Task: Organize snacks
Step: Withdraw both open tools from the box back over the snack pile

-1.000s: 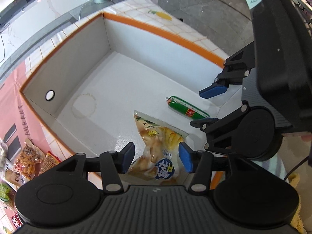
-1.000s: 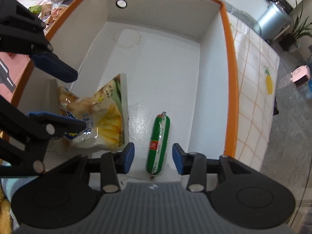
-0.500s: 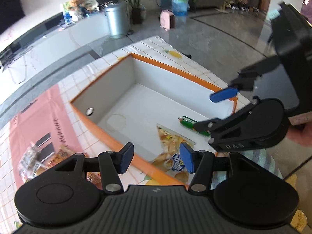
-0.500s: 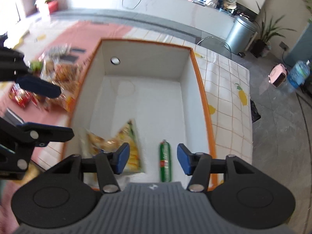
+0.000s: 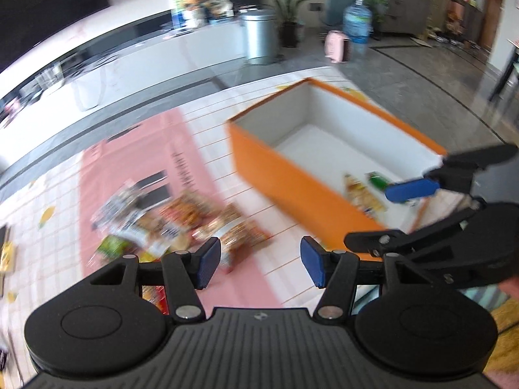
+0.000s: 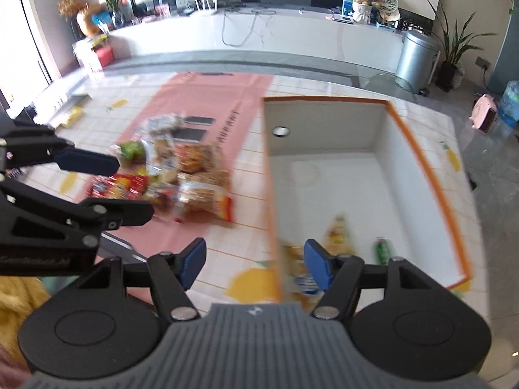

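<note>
Left wrist view: the left tongs [image 5: 260, 262] are seen released, nothing between the blue pads, above a blurred pile of snack packets [image 5: 181, 227] on the worktop [image 5: 65, 188]. The right tongs [image 6: 254, 263], whose jaws have just been opening, are likewise empty. A yellow snack bag [image 6: 337, 235] and a green sausage [image 6: 383, 250] are found inside the orange box [image 6: 431, 175], at its near end.

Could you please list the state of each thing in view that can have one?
Left claw: open, empty.
Right claw: open, empty, jaws just widened.
Orange box: open-topped, holding two snacks.
Yellow snack bag: lying inside box.
Green sausage: lying inside box.
Snack pile: loose on the pink mat.
</note>
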Tool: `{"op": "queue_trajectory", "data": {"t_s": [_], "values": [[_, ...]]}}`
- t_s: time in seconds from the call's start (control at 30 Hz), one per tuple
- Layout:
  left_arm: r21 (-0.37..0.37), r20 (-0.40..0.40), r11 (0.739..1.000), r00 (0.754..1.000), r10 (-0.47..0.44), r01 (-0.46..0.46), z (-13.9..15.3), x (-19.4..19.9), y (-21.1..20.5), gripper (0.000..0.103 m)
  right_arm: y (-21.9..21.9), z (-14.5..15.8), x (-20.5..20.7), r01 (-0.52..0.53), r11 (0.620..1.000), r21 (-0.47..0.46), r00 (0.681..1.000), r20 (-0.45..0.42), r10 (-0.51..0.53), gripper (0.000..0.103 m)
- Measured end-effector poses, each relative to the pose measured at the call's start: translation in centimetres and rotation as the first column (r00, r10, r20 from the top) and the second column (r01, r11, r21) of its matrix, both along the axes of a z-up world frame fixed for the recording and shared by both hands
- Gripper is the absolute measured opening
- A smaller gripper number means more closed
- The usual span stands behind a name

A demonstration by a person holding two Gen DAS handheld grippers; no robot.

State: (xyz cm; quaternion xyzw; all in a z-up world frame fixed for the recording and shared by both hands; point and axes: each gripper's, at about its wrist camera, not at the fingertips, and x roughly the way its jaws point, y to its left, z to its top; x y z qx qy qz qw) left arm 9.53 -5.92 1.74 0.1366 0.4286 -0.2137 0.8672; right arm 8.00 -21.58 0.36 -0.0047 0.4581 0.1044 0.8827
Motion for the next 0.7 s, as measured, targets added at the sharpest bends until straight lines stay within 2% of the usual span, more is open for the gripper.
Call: {"op": "queue_trajectory", "data": {"t_s": [0.1, 0.4, 0.5, 0.63, 0.7], "values": [[-0.009, -0.004, 0.998, 0.998, 0.067, -0.067, -0.5, -0.2, 2.9, 0.067, 2.7, -0.7, -0.5, 0.006, 0.999, 0.038, 1.000, 0.007, -0.007, 0.065], [-0.070, -0.024, 0.971, 0.973, 0.228, -0.229, -2.3, 0.1, 11.4, 0.067, 8.2, -3.1, -0.4, 0.039, 0.999, 0.030, 0.997, 0.060, -0.041, 0.064], [-0.090, -0.040, 0.957, 0.961, 0.272, -0.275, -3.0, 0.4, 13.3, 0.067, 9.3, -4.4, 0.2, 0.043, 0.999, 0.030, 0.998, 0.047, -0.044, 0.056], [-0.129, -0.059, 0.941, 0.950, 0.307, -0.312, -4.1, 1.1, 15.8, 0.068, 10.3, -5.8, 1.6, 0.033, 0.999, 0.021, 0.999, 0.008, -0.033, 0.055], [-0.134, -0.082, 0.936, 0.945, 0.317, -0.326, -4.6, 1.8, 16.5, 0.073, 10.6, -6.2, 2.4, 0.035, 0.999, 0.019, 0.999, -0.002, -0.035, 0.055]]}}
